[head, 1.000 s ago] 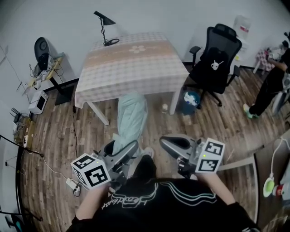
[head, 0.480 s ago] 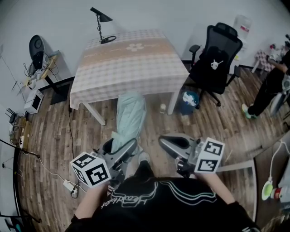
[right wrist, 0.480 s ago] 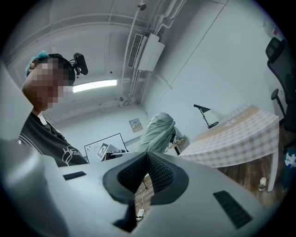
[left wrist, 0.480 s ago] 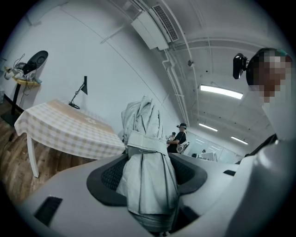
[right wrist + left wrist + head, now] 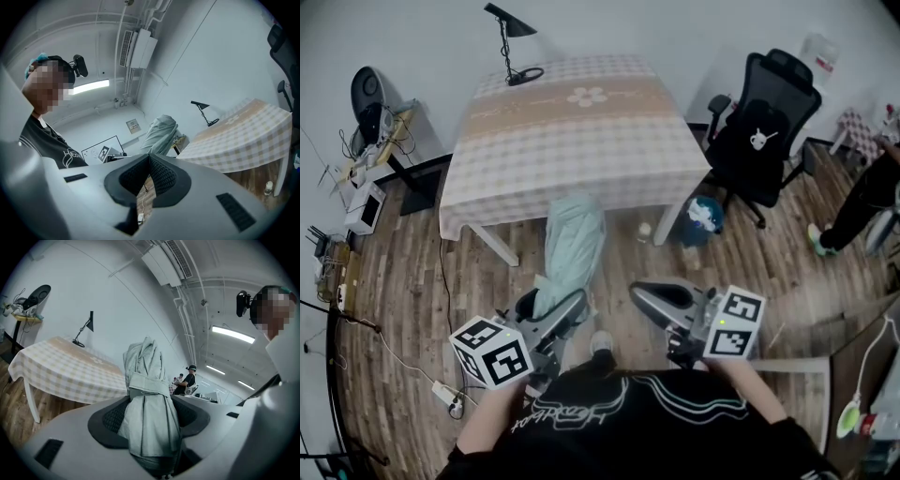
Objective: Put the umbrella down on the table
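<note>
- The lower end of the folded umbrella (image 5: 572,239) is hiding inside the left gripper (image 5: 555,317), whose jaws are pinching it.
- Its long axis is pointing away from the person, ending by the near edge of the table (image 5: 581,131).
- The right gripper (image 5: 661,298) is hovering alongside, jaws pressed together on nothing.

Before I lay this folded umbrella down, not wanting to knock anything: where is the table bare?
The beige checked tablecloth is bare from its near edge past the flower print. Only the far left corner is crowded, by the black desk lamp.
</note>
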The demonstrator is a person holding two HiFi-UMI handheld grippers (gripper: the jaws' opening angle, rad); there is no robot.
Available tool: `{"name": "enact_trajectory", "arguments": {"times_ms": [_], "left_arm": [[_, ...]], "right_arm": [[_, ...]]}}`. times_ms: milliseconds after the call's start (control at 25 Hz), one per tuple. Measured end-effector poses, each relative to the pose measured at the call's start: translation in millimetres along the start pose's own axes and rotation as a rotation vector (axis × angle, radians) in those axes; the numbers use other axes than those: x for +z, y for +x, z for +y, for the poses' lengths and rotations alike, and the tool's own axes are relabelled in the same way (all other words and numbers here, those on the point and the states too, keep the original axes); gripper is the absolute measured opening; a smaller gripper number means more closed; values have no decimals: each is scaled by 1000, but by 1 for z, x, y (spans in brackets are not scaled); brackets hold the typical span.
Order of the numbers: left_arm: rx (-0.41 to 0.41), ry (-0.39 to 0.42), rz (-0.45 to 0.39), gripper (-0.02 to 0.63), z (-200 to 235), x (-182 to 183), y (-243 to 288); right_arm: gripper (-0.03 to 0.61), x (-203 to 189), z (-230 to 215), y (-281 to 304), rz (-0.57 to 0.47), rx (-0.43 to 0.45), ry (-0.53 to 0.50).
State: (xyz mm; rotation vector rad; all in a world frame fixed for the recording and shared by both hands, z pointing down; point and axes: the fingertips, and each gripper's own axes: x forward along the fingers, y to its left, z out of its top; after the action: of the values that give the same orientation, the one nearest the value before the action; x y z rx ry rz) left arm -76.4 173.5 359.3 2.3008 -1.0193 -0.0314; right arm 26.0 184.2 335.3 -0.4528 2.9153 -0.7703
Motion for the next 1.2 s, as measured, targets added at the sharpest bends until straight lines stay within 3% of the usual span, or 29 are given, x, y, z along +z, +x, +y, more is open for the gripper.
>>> {"name": "enact_trajectory", "arguments": {"times_ms": [680,1200], "left_arm": [[0,-21,22,258,127,91,82],[-21,-22,6,256,157,107,85]], "right_arm": [[12,60,-134,102,14,-31,46],[12,68,-156,119,5,-77,53]]}}
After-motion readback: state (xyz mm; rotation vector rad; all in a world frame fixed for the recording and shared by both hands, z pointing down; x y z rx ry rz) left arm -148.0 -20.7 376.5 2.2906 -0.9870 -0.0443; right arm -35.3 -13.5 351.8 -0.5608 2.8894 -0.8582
